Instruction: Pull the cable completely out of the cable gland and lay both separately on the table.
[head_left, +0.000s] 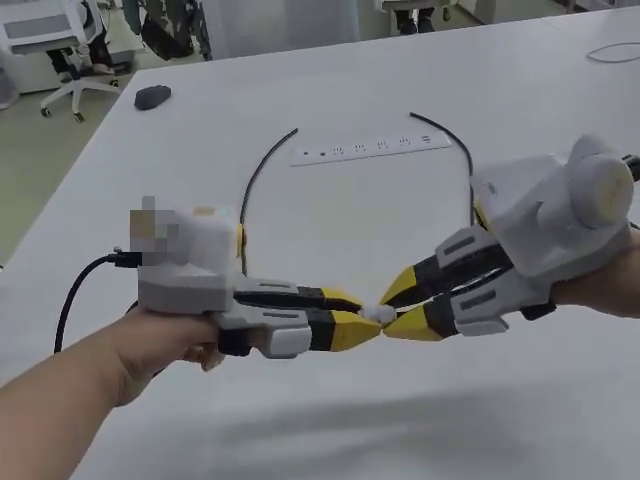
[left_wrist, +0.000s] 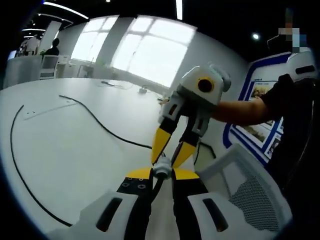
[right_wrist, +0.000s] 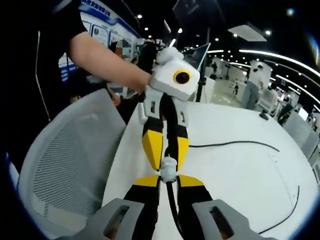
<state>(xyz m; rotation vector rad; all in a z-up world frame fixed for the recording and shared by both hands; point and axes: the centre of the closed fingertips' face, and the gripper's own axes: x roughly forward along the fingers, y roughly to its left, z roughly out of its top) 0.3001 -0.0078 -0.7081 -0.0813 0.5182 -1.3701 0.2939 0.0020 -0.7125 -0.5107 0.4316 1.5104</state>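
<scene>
Yellow-tipped, grey-and-black left gripper (left_wrist: 162, 175) sits closest, its jaws pinched narrow on the small white plastic cable gland (head_left: 378, 315), which is held in the air above the white table (head_left: 330, 410). Opposite, the matching right gripper (right_wrist: 170, 181) has its tips drawn close at the gland's other end; whether they bite the gland or the cable I cannot tell. The thin black cable (head_left: 245, 195) passes through the gland and trails out both sides in two long arcs across the table, toward a flat white power strip (head_left: 370, 148), with a dark mouse (head_left: 152, 96) beyond. By my judgement the pull has hardly begun: the cable is threaded and nothing is laid down.
</scene>
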